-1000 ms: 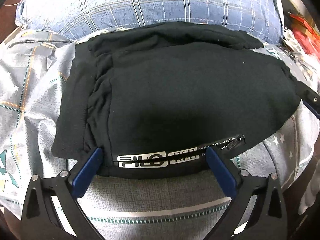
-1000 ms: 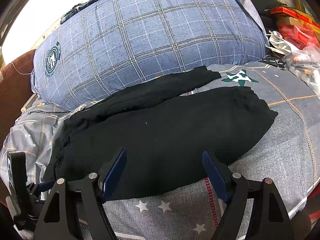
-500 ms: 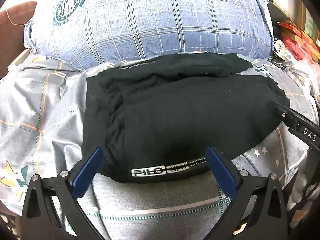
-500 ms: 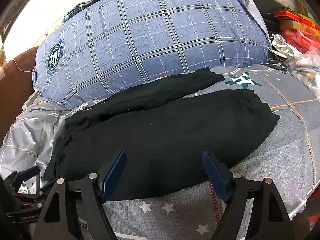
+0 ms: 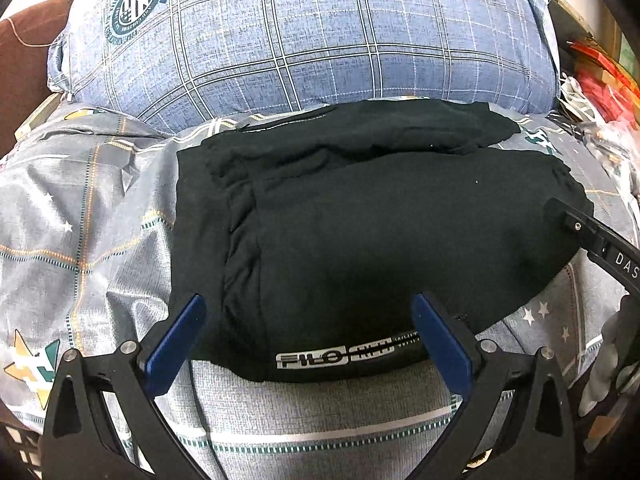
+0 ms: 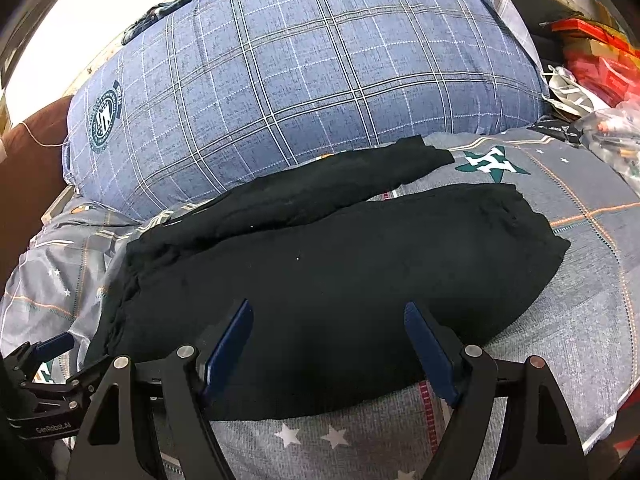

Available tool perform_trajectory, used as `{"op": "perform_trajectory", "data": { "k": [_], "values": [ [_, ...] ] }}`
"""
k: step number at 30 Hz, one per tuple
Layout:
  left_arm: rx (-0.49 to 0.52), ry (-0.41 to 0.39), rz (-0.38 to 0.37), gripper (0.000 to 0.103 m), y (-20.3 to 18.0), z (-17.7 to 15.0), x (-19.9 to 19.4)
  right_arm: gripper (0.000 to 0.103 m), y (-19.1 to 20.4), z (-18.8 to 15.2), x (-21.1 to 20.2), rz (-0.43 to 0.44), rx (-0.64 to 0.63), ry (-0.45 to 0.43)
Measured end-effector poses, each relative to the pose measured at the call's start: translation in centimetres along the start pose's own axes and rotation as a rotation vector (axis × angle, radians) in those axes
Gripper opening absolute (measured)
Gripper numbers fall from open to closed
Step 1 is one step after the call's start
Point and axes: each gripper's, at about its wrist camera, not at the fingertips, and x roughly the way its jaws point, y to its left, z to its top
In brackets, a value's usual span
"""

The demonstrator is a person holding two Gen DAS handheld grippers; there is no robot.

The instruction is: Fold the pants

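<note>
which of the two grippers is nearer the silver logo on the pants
The left gripper: the silver logo on the black pants lies between its open blue fingers. The right gripper sees none.

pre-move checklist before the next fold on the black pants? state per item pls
1. Left claw open, holding nothing: ok.
2. Right claw open, holding nothing: ok.
3. Black pants lie on the grey star-print bedding, already folded over: ok.
4. Layers aligned: not ok; one strip of the pants sticks out at the far side toward the blue plaid pillow.
5. Near edge with the printed logo band reachable between the left claw's fingers: ok.
6. Fabric snagged underneath: cannot tell.
</note>
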Motion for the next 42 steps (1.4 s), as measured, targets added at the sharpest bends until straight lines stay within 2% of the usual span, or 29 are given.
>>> {"op": "perform_trajectory", "data": {
  "k": [10,14,18,22,27,34,38,42],
  "values": [
    [-0.001,0.010,-0.003,0.103,0.1,1.1,0.7,0.081,-1.2,1.5,0.8,-0.017,0.016,-0.006],
    [-0.014,0.020,-0.030,0.103,1.3,2.2,0.9,0.080,-1.3,2.1,1.2,-0.017,-0.004,-0.002],
    [-0.106,0.009,-0.090,0.103,5.9,5.2,1.1,0.080,-1.5,4.3,1.6,-0.010,-0.052,-0.001],
    [-0.166,0.004,-0.116,0.103,10.8,8.6,2.6,0.080,-2.9,8.1,3.0,0.024,-0.073,0.017],
    [-0.141,0.041,-0.133,0.103,13.7,11.8,7.0,0.080,-5.8,13.6,7.0,0.006,-0.085,0.036],
    [-0.172,0.104,-0.214,0.103,16.0,14.1,13.6,0.080,-10.4,20.8,16.7,-0.013,-0.001,0.180],
    [-0.155,0.117,-0.288,0.103,15.8,15.3,16.0,0.080,-11.1,22.5,21.6,-0.071,0.001,0.225],
    [-0.085,0.150,-0.311,0.103,14.5,16.2,18.2,0.080,-10.4,22.5,25.9,-0.129,-0.042,0.288]
  ]
}}
